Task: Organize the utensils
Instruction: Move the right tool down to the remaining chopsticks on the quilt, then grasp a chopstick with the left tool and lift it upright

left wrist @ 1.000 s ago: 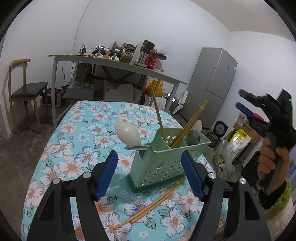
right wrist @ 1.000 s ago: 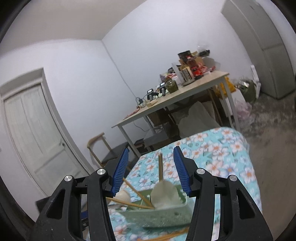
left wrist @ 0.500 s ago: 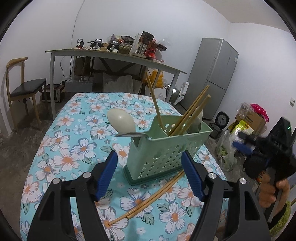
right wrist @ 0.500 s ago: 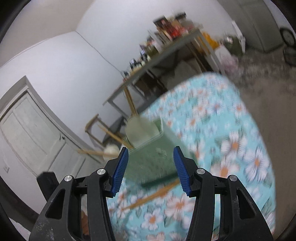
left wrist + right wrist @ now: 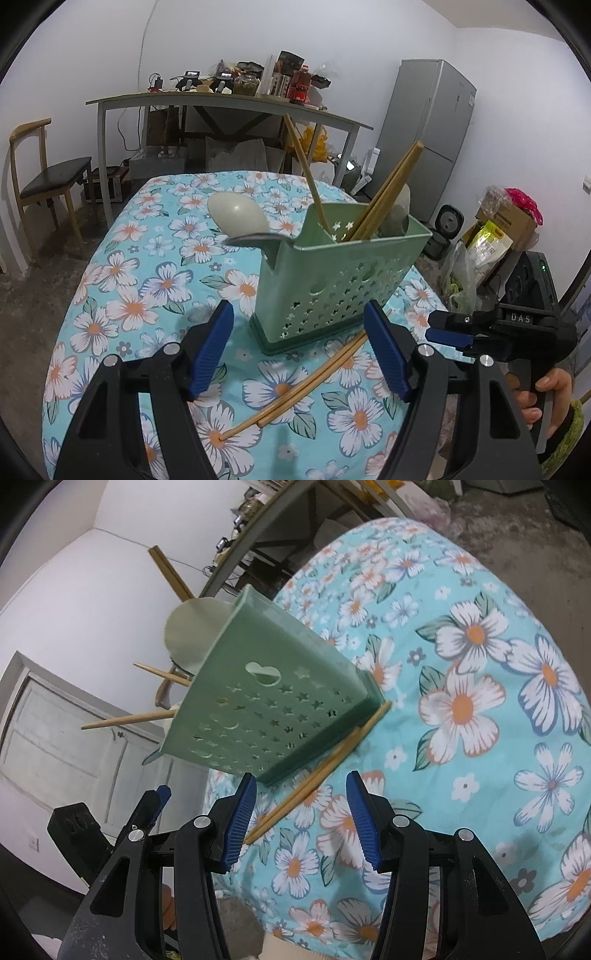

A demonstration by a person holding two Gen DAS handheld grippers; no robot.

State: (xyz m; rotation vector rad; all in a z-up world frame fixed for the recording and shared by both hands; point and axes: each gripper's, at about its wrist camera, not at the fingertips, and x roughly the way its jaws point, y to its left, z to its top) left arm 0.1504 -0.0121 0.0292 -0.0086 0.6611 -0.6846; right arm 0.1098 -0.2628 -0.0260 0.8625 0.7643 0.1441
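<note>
Your left gripper (image 5: 299, 350) stands with its blue pads apart and nothing between them, just short of the green utensil caddy (image 5: 332, 280), which stands on the floral tablecloth (image 5: 147, 295) holding spoons and chopsticks. A loose chopstick pair (image 5: 303, 384) lies touching its base. Your right gripper (image 5: 299, 819) is likewise parted and empty over that pair.

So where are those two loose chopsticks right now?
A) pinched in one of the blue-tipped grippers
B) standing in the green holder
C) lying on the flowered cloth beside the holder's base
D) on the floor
C: the pair of chopsticks lies flat on the tablecloth against the base of the green holder, and neither gripper touches it.
</note>
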